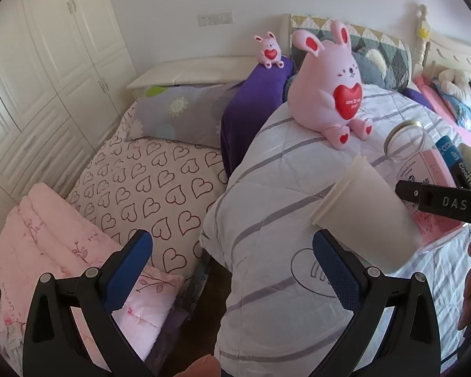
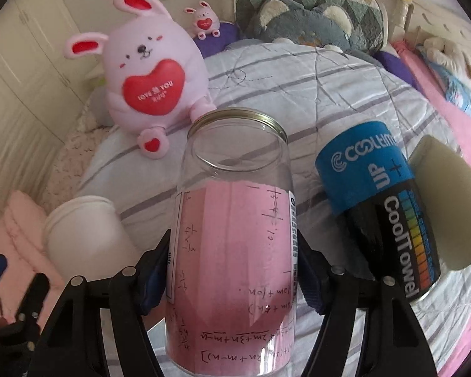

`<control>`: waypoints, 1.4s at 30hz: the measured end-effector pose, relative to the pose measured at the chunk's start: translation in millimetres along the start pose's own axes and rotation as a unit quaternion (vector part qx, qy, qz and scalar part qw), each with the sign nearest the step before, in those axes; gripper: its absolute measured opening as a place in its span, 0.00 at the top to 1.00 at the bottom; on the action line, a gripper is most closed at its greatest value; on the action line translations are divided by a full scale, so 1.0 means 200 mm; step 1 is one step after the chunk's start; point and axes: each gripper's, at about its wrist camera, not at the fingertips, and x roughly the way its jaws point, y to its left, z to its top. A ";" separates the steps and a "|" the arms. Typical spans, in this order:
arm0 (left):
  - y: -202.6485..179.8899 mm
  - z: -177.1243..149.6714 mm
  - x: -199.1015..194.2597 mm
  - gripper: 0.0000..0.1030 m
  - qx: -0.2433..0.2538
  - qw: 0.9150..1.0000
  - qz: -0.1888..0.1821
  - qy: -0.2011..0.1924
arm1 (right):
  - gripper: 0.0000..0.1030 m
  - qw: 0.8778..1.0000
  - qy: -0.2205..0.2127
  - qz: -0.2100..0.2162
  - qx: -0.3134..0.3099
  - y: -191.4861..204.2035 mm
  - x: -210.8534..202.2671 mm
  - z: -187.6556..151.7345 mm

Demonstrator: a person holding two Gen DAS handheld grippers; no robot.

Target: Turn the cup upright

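The right gripper [image 2: 232,273] has its blue-padded fingers [image 2: 155,278] clamped on the lower body of a clear glass cup [image 2: 232,251], one pad on each side, with the gold-rimmed mouth pointing forward and away beyond the fingertips. The cup has a pink handwritten sheet inside it and appears to lie tilted over the striped quilt [image 2: 329,72] rather than standing, so the step in hand looks like the grasp before the turn. Left of the fingers sits a white plastic jar [image 2: 81,235] on its side; right of them lies a black and blue CoolTowel can [image 2: 383,223]; ahead sits a pink rabbit toy [image 2: 147,75]. The left gripper [image 1: 232,270] hangs with its fingers wide apart and nothing between them, the white jar just beyond its right finger. The next move likely calls for rotating the right wrist until the mouth faces up, then setting the base flat on soft, uneven bedding, where the cup could tip, so the release should be gentle.
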 end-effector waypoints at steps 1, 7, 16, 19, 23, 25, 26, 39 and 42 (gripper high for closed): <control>0.00 0.00 -0.02 0.00 0.000 1.000 0.001 -0.002 | 0.32 1.000 -0.004 0.006 0.000 0.00 -0.02 -0.01; -0.03 -0.06 -0.19 0.00 -0.001 1.000 0.004 -0.019 | 0.32 0.999 -0.034 0.030 -0.002 -0.02 -0.24 -0.10; -0.10 -0.30 -0.39 0.00 -0.006 1.000 -0.001 -0.020 | 0.32 0.999 -0.036 0.037 0.002 -0.09 -0.40 -0.53; -0.12 -0.39 -0.41 0.00 -0.003 1.000 0.000 -0.006 | 0.32 0.999 -0.024 0.036 0.009 -0.10 -0.34 -0.64; -0.13 -0.48 -0.43 0.00 -0.003 1.000 0.004 0.003 | 0.31 0.999 -0.026 0.018 0.014 -0.12 -0.27 -0.69; -0.14 -0.50 -0.45 0.00 0.000 1.000 0.007 0.004 | 0.25 0.999 -0.029 0.020 0.018 -0.12 -0.27 -0.70; -0.15 -0.51 -0.46 0.00 0.001 1.000 0.008 0.004 | 0.22 0.999 -0.027 0.013 0.018 -0.12 -0.25 -0.70; -0.26 -0.62 -0.70 0.00 0.020 0.999 0.005 -0.025 | 0.21 0.995 -0.096 0.034 0.001 -0.19 -0.60 -0.88; -0.31 -0.67 -0.76 0.00 0.032 0.999 0.002 -0.029 | 0.21 0.992 -0.123 0.029 0.005 -0.25 -0.73 -0.98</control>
